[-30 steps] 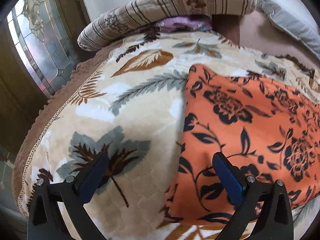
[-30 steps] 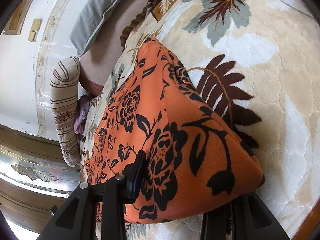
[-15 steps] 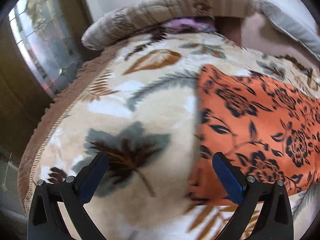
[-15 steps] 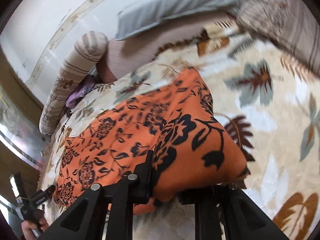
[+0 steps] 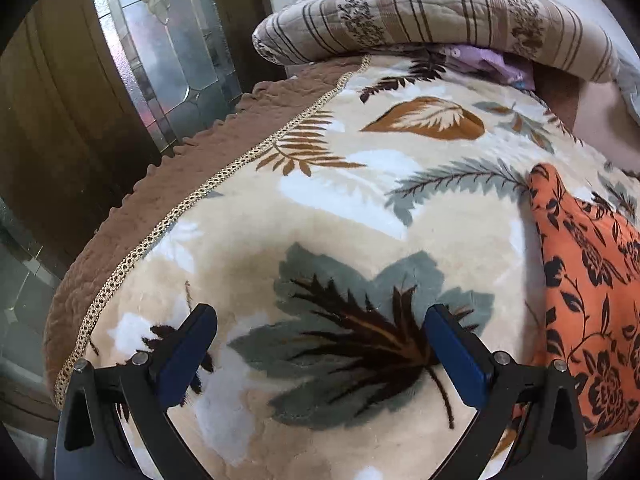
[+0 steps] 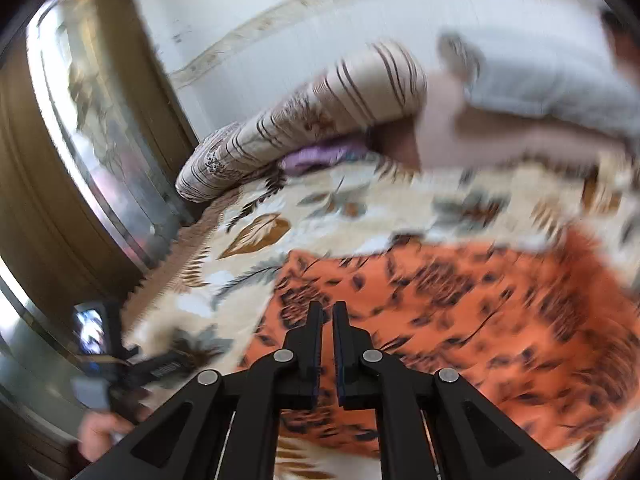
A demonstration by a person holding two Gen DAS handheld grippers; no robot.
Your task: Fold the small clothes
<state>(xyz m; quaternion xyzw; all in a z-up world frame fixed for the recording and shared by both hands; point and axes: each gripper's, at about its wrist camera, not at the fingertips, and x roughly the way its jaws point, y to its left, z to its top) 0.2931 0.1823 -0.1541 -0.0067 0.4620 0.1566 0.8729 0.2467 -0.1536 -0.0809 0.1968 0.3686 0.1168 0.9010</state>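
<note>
The left tongs (image 5: 320, 344) were spread wide, with nothing between the two blue pads (image 5: 188, 354), and they hovered over the cream blanket (image 5: 320, 208) with its leaf pattern, above a large grey-green leaf with a dark brown centre (image 5: 360, 332). The orange cloth with black flowers (image 5: 592, 300) lay flat on the blanket to the right of these tongs, apart from them, and its near corner reached just behind the right finger. The right tongs (image 6: 328, 320) were pressed almost together, with only a narrow slit between them, and no fabric showed in that slit. In the right wrist view, which was blurred, they pointed over the left part of the same orange cloth (image 6: 460, 320), and whether they touched it I cannot tell. The cloth was spread on the blanket on the bed, with its far left corner near a grey feather leaf. At the head of the bed there was a striped rolled quilt (image 5: 432, 20) with something purple (image 5: 492, 60) under it, and a grey pillow (image 6: 540, 76) lay more to the right. A brown scalloped border (image 5: 168, 200) ran along the left edge of the blanket, beside a wooden door with a glass panel (image 5: 168, 40). At the lower left of the right wrist view, a hand (image 6: 104, 428) held the handle of the other gripper.
</note>
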